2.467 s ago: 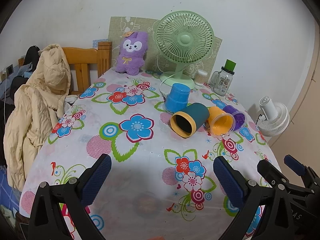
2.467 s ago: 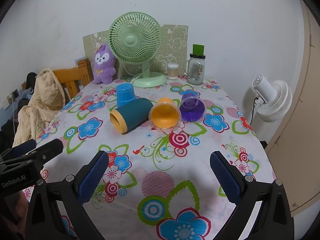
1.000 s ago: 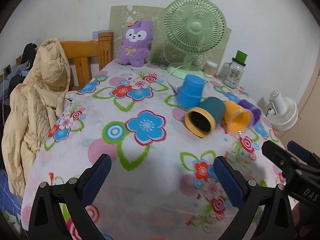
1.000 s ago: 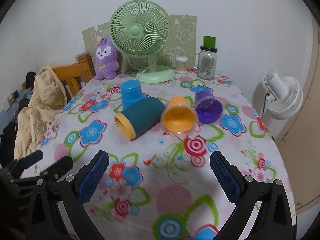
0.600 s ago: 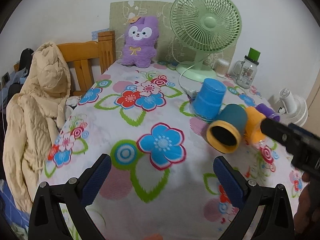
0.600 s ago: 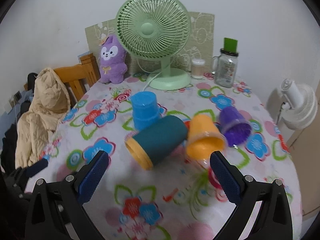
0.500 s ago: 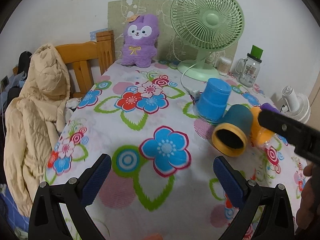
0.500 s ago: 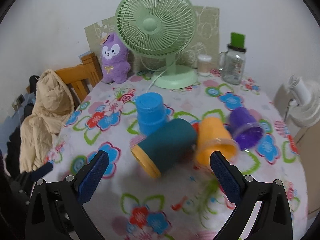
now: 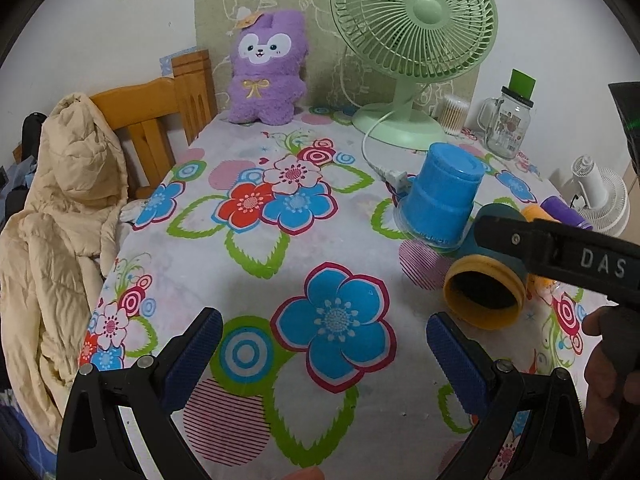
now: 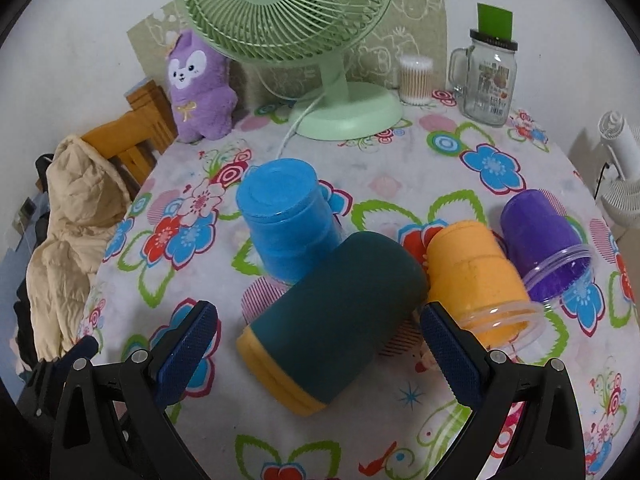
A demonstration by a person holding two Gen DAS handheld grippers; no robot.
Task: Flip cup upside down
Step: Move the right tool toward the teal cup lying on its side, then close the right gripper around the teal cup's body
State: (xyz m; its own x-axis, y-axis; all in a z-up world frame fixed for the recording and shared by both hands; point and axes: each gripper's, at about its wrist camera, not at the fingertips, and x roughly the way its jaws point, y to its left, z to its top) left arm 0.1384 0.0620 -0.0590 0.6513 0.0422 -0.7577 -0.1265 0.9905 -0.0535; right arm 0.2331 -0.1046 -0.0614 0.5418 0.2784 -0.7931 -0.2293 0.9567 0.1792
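Dark teal cup (image 10: 340, 296) with a yellow rim lying on its side mid-table, touching the blue cup (image 10: 286, 216) and orange cup (image 10: 476, 276). Probably light, stiff, a bit slick. Right gripper (image 10: 318, 340) spreading wide around it; left gripper (image 9: 320, 356) hanging open, empty. Grabbing across the middle of the barrel looking safest.

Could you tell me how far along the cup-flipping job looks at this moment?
Done: the blue cup already stands mouth-down. In hand: nothing is gripped; the open right gripper hovers around the dark teal cup, which lies on its side. Left: that cup, plus the orange cup and purple cup, both on their sides. The left gripper is open over the tablecloth.
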